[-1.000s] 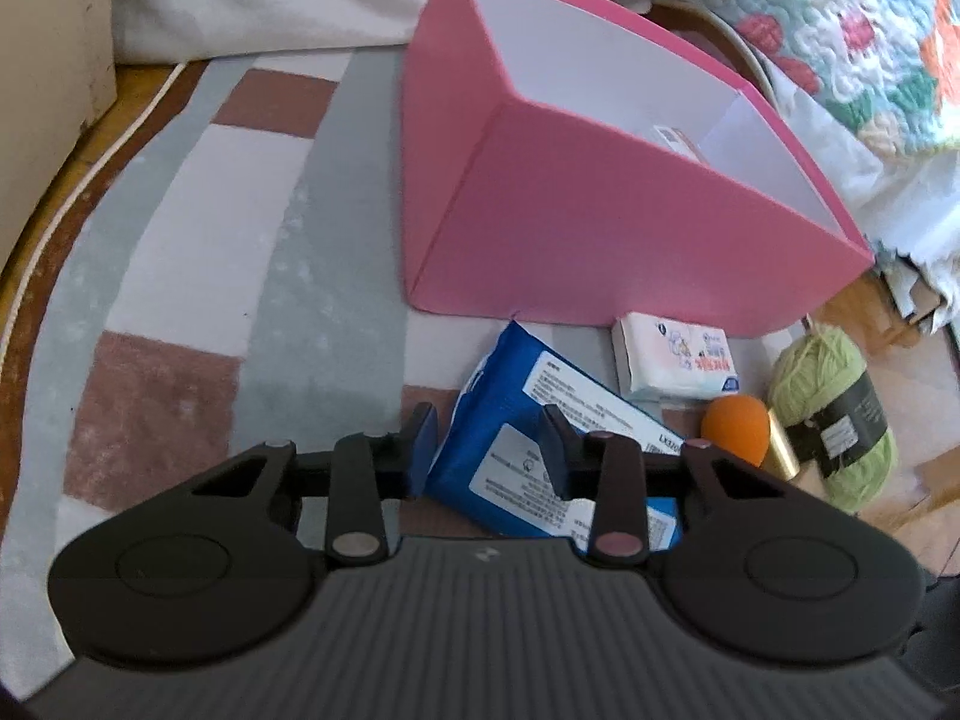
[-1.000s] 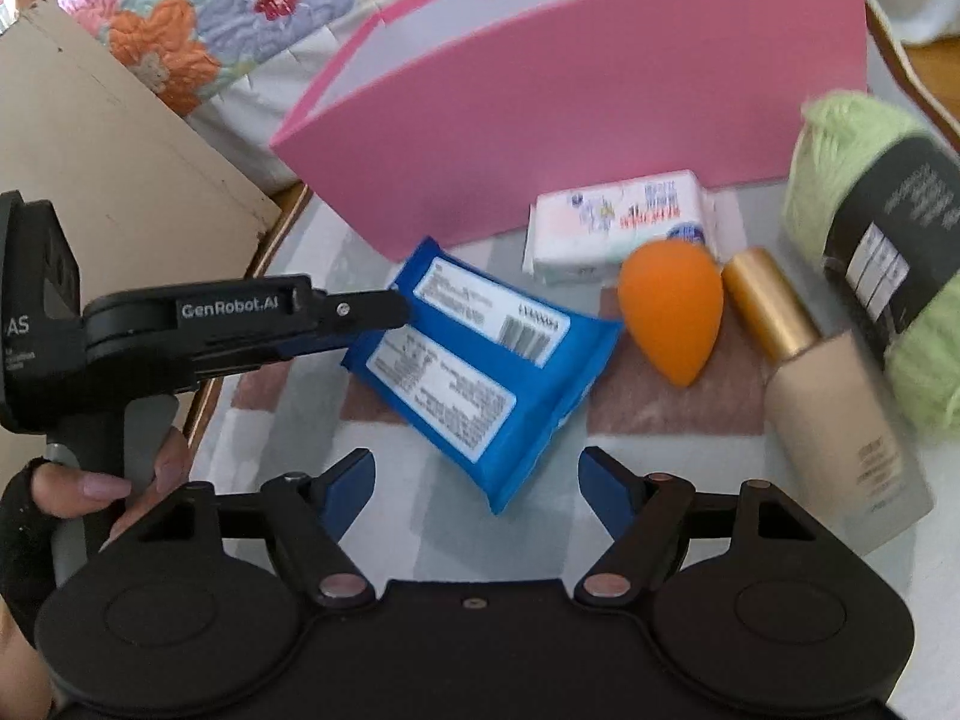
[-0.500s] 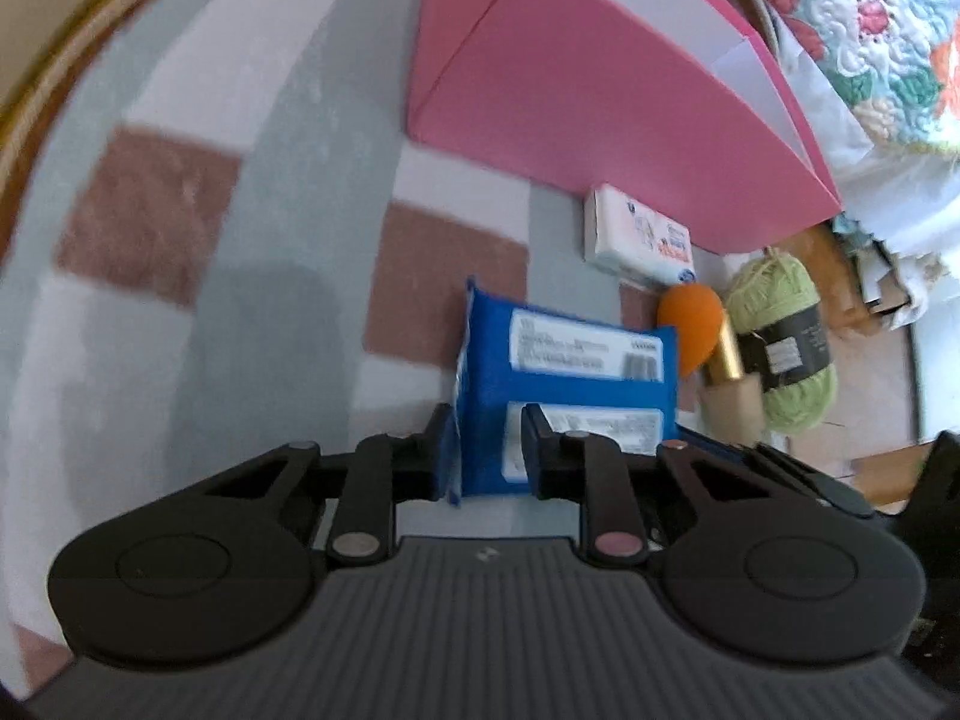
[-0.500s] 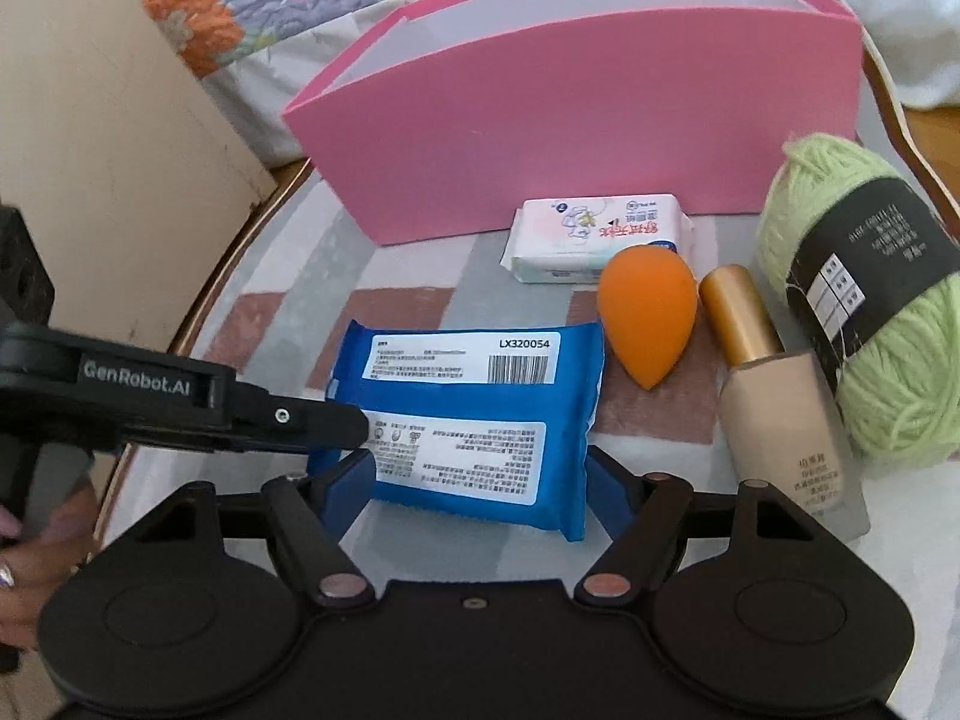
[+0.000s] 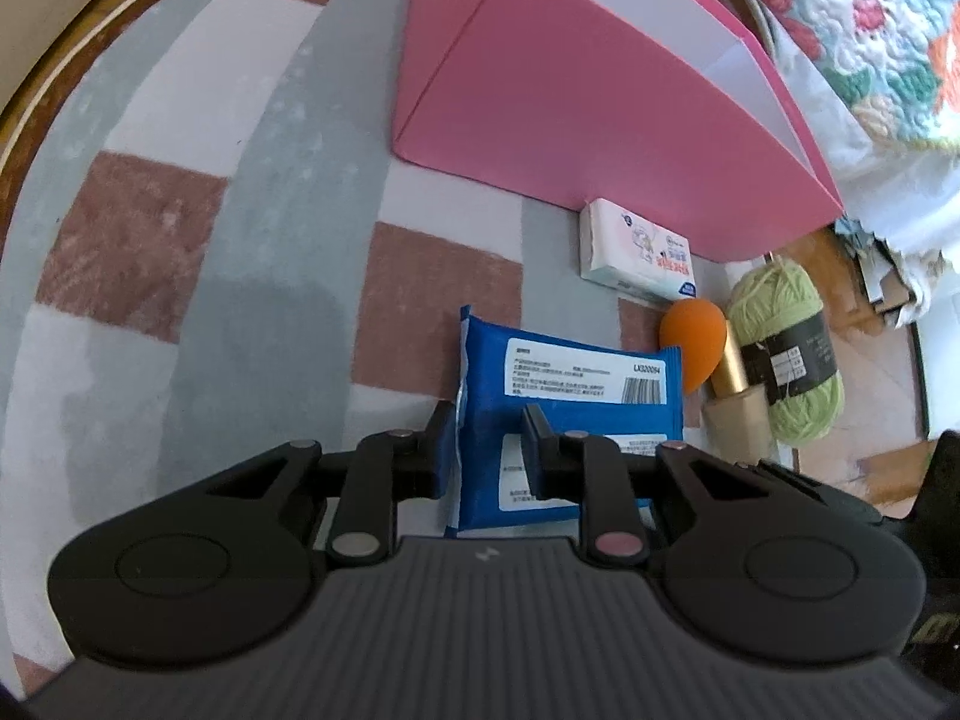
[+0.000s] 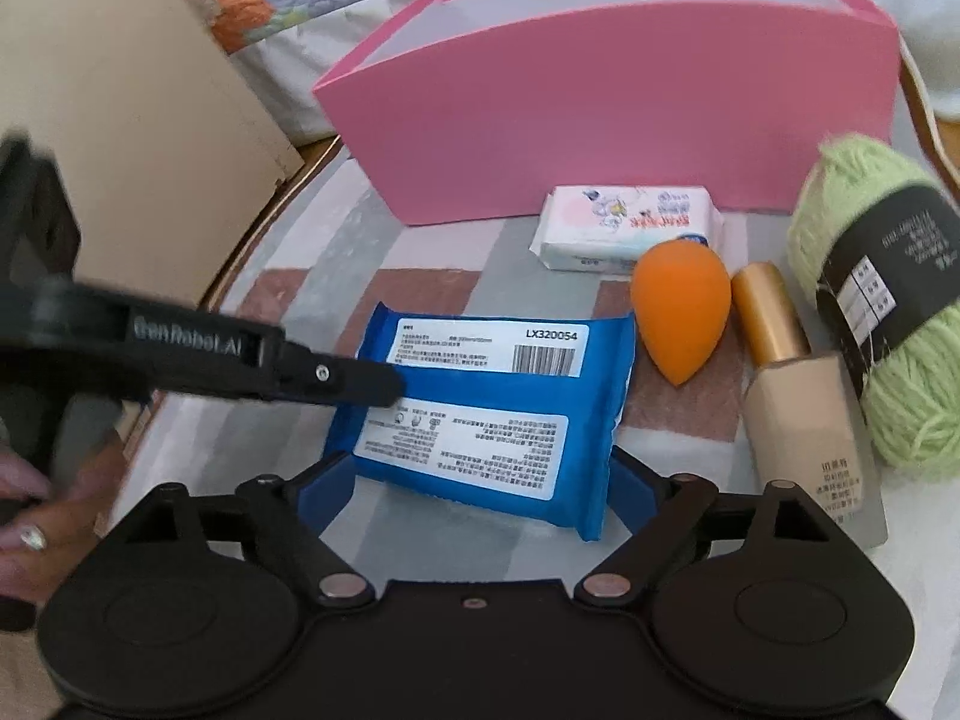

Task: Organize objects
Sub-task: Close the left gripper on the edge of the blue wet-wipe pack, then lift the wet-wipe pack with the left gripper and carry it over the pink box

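My left gripper point(image 5: 487, 447) pinches the blue wipes pack's point(image 5: 570, 396) edge, right gripper point(image 6: 474, 489) jaws just widening around it; I'd lift level toward the pink box point(image 5: 576, 102).

Bright soft daylight, faint shadows, fisheye-bent edges, slight motion blur at left

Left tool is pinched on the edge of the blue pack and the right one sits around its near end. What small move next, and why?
Probably lift the blue wipes pack with the left tool, which is clamped on its edge, then carry it toward the pink box. The right tool, whose jaws have just been opening, straddles the pack without pressing it, so it should stay clear.
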